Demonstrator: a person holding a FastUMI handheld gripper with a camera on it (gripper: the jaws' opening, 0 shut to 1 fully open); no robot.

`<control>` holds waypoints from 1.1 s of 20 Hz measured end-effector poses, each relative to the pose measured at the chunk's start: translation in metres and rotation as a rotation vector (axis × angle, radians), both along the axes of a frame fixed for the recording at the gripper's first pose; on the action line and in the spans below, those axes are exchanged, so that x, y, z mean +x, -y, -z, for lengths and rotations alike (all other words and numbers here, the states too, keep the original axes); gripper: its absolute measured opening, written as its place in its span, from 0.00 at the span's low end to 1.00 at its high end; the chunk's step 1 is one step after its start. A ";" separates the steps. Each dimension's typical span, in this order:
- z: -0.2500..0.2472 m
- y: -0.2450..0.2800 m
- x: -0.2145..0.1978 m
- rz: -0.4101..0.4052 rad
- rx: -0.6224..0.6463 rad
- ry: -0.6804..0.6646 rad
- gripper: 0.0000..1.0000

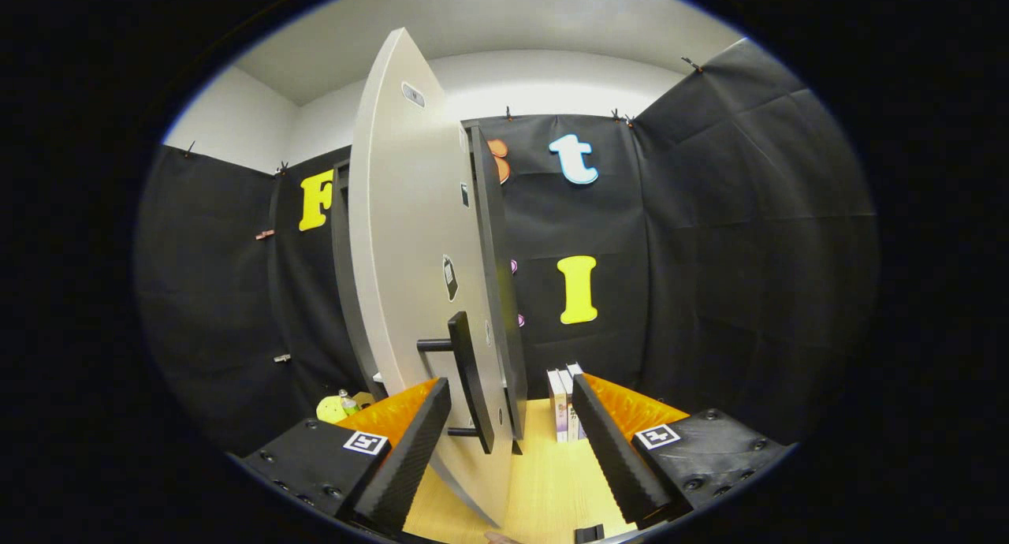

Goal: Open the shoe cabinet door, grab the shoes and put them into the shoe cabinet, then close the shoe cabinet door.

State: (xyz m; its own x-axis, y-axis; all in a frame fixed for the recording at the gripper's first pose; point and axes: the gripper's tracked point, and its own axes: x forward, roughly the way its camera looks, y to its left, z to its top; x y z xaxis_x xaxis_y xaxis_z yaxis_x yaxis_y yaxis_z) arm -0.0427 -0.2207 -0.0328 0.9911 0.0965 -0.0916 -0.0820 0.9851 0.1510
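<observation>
Gripper (511, 418) fingers spread wide, grasping nothing; shoe cabinet door (410, 260) edge-on between them, its upright black handle (470, 382) just ahead, long axis vertical.

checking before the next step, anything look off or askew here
Nothing looks spilled or damaged. The cabinet door stands swung out, edge-on between the open gripper fingers, its black handle just ahead of them. That fits the task. Some books stand upright on the wooden surface beyond.
</observation>
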 end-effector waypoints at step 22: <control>0.003 -0.173 0.054 -0.106 0.036 0.033 0.98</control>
